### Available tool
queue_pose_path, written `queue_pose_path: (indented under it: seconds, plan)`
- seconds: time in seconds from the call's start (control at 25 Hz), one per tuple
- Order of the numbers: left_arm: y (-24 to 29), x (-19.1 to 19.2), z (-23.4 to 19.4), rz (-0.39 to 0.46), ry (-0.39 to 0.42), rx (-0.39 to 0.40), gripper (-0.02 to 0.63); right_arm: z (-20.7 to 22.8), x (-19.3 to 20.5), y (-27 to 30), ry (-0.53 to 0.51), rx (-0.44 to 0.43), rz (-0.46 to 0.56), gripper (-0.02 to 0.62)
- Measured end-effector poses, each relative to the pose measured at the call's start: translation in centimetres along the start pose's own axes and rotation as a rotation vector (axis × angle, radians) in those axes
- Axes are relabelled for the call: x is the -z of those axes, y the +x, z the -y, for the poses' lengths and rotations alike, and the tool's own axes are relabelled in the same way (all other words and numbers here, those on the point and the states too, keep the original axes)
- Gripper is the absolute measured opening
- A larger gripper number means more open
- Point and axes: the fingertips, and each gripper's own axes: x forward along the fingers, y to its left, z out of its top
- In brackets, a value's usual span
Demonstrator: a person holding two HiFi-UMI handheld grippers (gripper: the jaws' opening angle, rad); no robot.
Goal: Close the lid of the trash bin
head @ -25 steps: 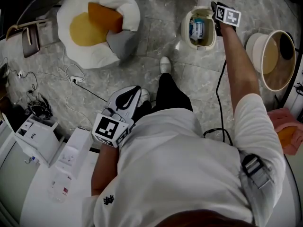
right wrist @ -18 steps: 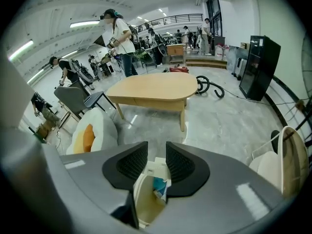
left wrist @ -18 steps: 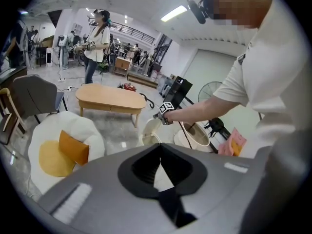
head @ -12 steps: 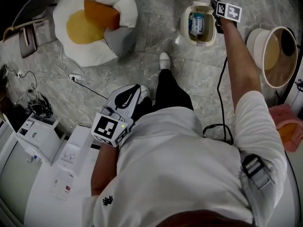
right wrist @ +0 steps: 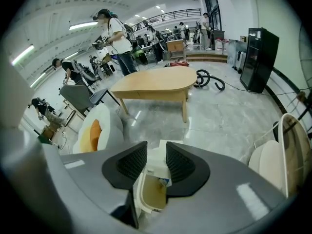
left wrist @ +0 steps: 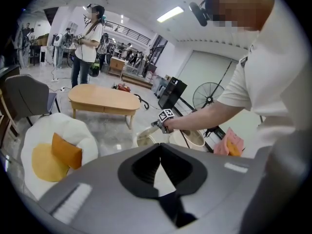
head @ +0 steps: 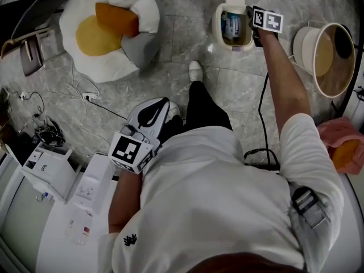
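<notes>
A person in a white shirt stretches the right claw (right wrist: 156, 152) down at the trash bin (head: 216, 26) on the grey marble floor; its jaws, which have just been opening, stand wide, and the bin's raised white lid (right wrist: 155, 165) shows in the gap between the ribbed pads, with neither pad seen pressing on it; the bin's open mouth lies just beneath that claw, a blue-and-white packet (head: 231, 25) inside it; the lid is not yet down. The left claw (left wrist: 160, 149) hangs by the person's hip, well back from the bin, narrow, its tips together on nothing. A round beige tub (head: 333, 61) stands to the right of the right claw; a white floor seat (head: 128, 4) with an orange cushion (head: 116, 17) sits well off to its left.
</notes>
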Motion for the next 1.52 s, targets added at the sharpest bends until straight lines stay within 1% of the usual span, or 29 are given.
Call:
queue_pose_path:
  seconds: [0.28,0.52,0.8,1.52]
  plan:
    - [0.3,-0.1,0.9,-0.004,0.023,0.023,0.057,-0.3,4.2,-1.1,0.005,-0.001,-0.039,0.1]
    - [0.3,0.7,1.1,-0.02,0.019,0.032,0.057,-0.5,7.7,-1.2,0.015,-0.005,-0.072,0.1]
    - [0.7,1.4,1.3,-0.034,0.02,0.037,0.057,-0.3,10.9,-1.0,0.016,-0.006,-0.106,0.1]
    - [2.9,3.1,1.1,-0.092,-0.012,0.047,0.057,0.7,19.2,2.3,0.033,-0.009,-0.222,0.1]
